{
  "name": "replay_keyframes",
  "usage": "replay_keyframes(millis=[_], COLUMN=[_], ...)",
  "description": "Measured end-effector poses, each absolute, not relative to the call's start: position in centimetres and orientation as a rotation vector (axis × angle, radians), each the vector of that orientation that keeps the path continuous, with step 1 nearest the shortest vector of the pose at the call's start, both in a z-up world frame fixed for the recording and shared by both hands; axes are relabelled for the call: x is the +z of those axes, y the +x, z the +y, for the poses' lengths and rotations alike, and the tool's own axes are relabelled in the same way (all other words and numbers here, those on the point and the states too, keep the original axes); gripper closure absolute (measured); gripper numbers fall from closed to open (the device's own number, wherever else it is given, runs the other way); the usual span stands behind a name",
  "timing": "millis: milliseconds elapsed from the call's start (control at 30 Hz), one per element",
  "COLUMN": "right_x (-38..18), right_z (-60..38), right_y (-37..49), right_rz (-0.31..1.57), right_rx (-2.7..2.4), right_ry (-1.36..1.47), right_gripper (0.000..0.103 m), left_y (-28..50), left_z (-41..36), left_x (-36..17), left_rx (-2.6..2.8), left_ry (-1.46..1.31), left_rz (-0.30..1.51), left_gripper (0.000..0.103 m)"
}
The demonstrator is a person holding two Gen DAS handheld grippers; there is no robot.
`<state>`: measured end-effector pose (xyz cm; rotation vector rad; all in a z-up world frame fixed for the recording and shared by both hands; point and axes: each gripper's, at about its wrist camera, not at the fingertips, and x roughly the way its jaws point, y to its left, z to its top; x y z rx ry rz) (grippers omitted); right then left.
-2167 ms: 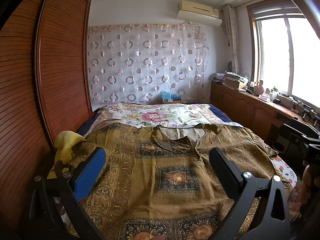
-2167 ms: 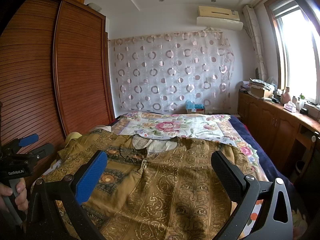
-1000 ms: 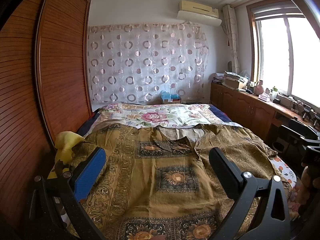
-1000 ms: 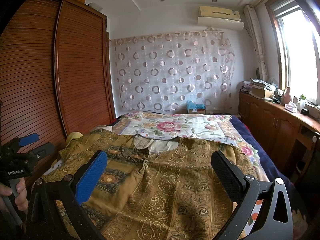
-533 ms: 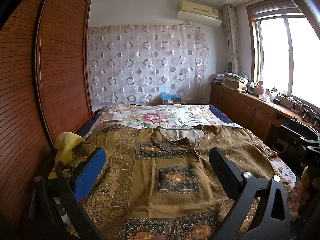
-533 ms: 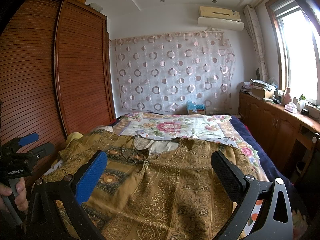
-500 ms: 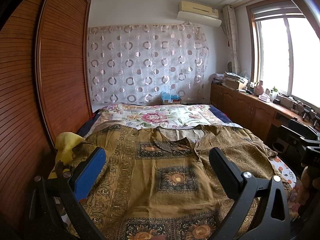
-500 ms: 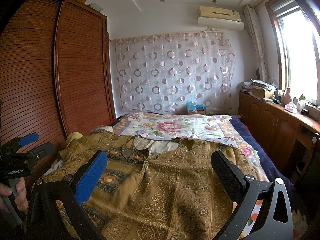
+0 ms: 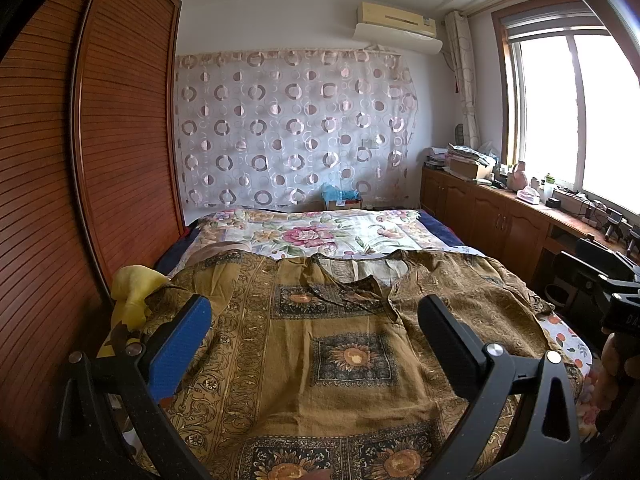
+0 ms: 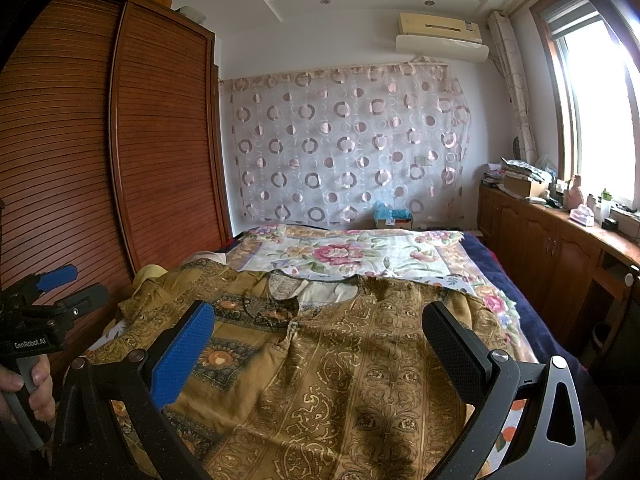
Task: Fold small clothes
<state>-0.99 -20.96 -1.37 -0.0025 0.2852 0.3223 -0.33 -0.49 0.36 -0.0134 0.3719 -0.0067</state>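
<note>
A mustard-brown patterned garment (image 9: 344, 344) (image 10: 360, 360) lies spread flat, front up, across the near half of the bed, neckline toward the far end and sleeves out to both sides. My left gripper (image 9: 312, 320) hovers above its left part, open, with nothing between the fingers. My right gripper (image 10: 316, 328) hovers over its right part, open and empty too. In the right wrist view the left gripper (image 10: 60, 288) shows at the left edge, held by a hand (image 10: 28, 384).
A floral bedspread (image 9: 316, 236) covers the far half of the bed. A yellow cloth (image 9: 132, 292) lies at the bed's left edge beside the slatted wooden wardrobe (image 9: 80, 184). Low cabinets (image 9: 500, 220) with clutter run along the right wall under the window.
</note>
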Motion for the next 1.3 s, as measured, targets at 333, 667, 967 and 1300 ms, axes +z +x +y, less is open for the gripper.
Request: replay_keyframes(millis=[333, 667, 967, 1300], right_x=[-1.5, -2.1, -2.2, -3.2], right_z=[-20.6, -18.9, -17.7, -16.9], right_y=[-0.6, 0.6, 2.1, 4.1], right_rz=[0.299, 0.349, 0.388, 0.473], right_rx=[0.342, 0.420, 0.476, 0.556], right_ry=[-0.002, -0.037, -0.086, -0.129], right_gripper=[0.000, 0.000, 0.000, 0.000], left_y=[-0.1, 0.9, 2.3, 4.0], left_z=[-0.3, 3.5, 7.5, 12.3], left_x=[0.4, -2.2, -5.4, -8.5], left_rx=[-0.003, 0.060, 0.121, 0.147], left_ry=[-0.015, -0.029, -0.040, -0.056], left_rz=[0.385, 0.464, 0.530, 0.639], left_gripper=[0.000, 0.000, 0.000, 0.000])
